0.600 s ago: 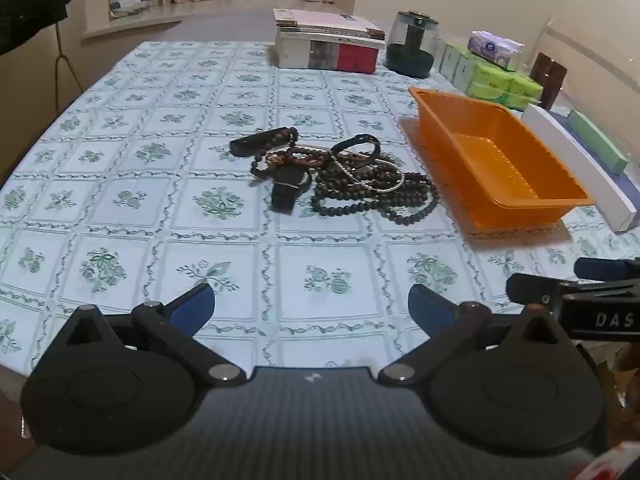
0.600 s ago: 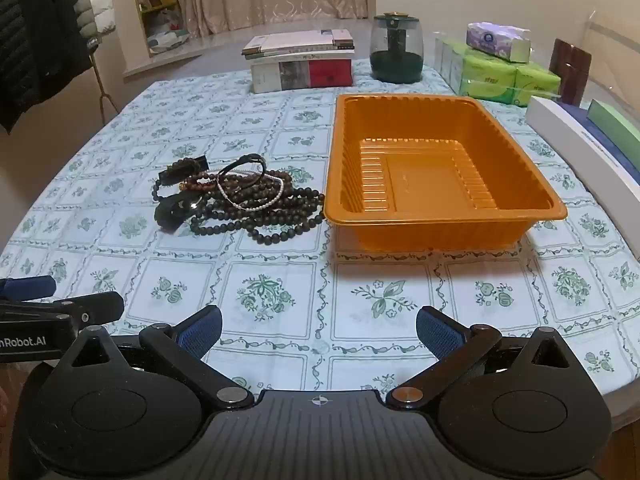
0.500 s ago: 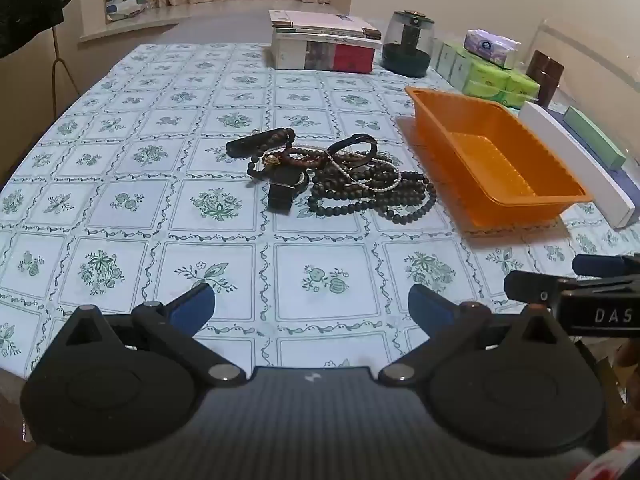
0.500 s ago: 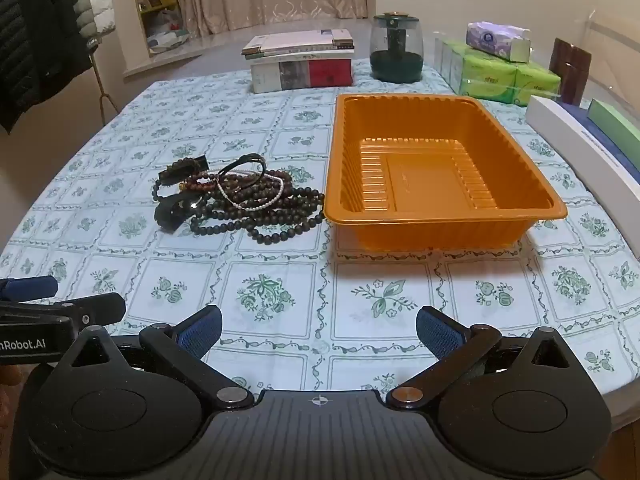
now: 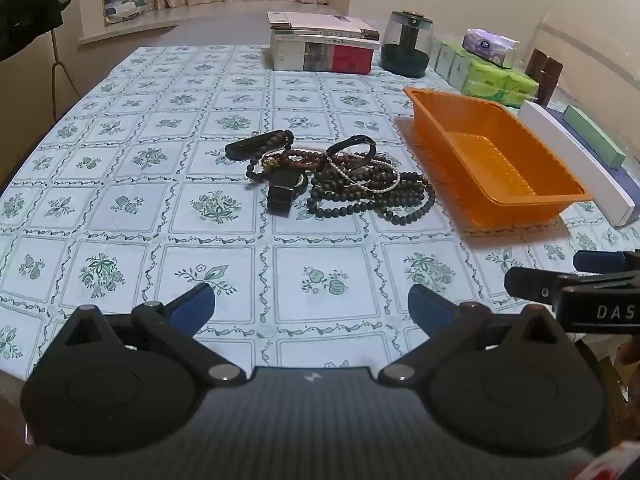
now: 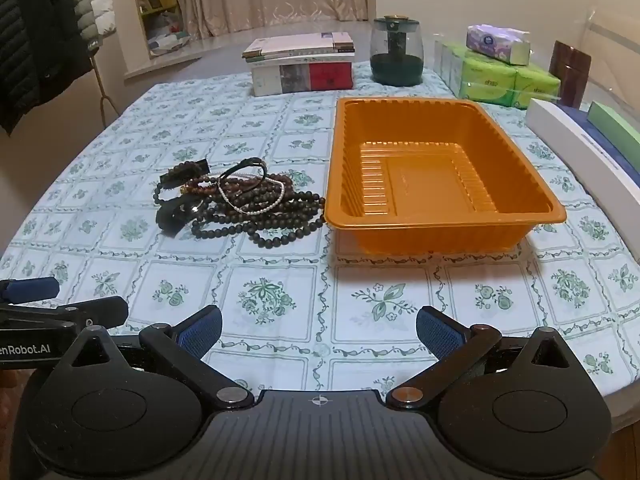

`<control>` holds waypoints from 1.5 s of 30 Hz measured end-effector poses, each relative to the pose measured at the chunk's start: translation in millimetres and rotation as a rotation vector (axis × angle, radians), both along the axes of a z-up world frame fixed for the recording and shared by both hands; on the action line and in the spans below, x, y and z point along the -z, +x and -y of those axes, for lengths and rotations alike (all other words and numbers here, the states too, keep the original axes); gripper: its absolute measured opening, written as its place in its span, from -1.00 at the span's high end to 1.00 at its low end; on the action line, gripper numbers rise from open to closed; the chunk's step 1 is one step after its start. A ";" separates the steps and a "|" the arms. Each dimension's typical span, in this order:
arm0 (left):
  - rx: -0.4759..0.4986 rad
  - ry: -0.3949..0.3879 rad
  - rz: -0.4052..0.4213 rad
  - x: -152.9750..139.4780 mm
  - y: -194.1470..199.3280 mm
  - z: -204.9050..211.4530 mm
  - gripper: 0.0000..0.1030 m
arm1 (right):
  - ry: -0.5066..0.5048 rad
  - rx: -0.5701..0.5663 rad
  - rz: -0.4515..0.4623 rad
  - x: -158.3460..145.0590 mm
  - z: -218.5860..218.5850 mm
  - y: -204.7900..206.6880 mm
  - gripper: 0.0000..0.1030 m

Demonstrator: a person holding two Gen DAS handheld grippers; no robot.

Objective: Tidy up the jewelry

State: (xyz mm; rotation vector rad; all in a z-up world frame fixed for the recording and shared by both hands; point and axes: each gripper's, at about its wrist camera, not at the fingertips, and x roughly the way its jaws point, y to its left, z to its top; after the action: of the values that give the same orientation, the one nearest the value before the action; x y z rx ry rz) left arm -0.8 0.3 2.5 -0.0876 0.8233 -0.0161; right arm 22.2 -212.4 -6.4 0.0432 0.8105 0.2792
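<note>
**Both tools open above the near counter edge, jewelry heaped beside the tray**

The left tool (image 5: 311,303) hangs over the near edge of the counter (image 5: 132,208) with its blue-padded fingers (image 5: 192,307) spread wide and nothing between them. The right tool (image 6: 319,330) sits just to its right at the same edge, likewise spread wide and holding nothing (each tool shows at the border of the other's view).

Farther out, near the middle of the floral cloth, lies the jewelry pile (image 5: 340,182): dark bead strands coiled over one another, a thin white pearl strand (image 6: 250,200) looped across them, a reddish-brown bead bracelet, a black band arching up, and a black strap piece at the pile's left side. The strands are tangled; I cannot tell how many there are.

Just right of the pile stands the orange tray (image 6: 552,210), its ribbed floor bare; the nearest beads reach its left wall.

Along the far edge sit a stack of books (image 6: 302,64), a dark glass jar (image 6: 396,56), and green tissue packs (image 6: 500,80). Long flat boxes (image 6: 576,148) lie to the right.
</note>
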 end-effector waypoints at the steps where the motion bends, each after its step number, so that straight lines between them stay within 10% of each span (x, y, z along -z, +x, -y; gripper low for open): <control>1: 0.001 0.001 0.001 -0.4 0.1 0.1 -0.98 | 0.000 0.000 -0.001 0.5 -0.3 0.4 -0.99; 45: 0.005 0.004 -0.004 1.9 0.4 4.3 -0.98 | 0.002 0.002 -0.003 -0.5 -1.3 0.8 -0.99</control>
State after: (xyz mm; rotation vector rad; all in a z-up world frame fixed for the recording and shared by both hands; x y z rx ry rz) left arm -0.4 -4.1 0.6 -0.0814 0.8276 -0.0192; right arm 23.1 -211.1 -5.9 0.0464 0.8126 0.2785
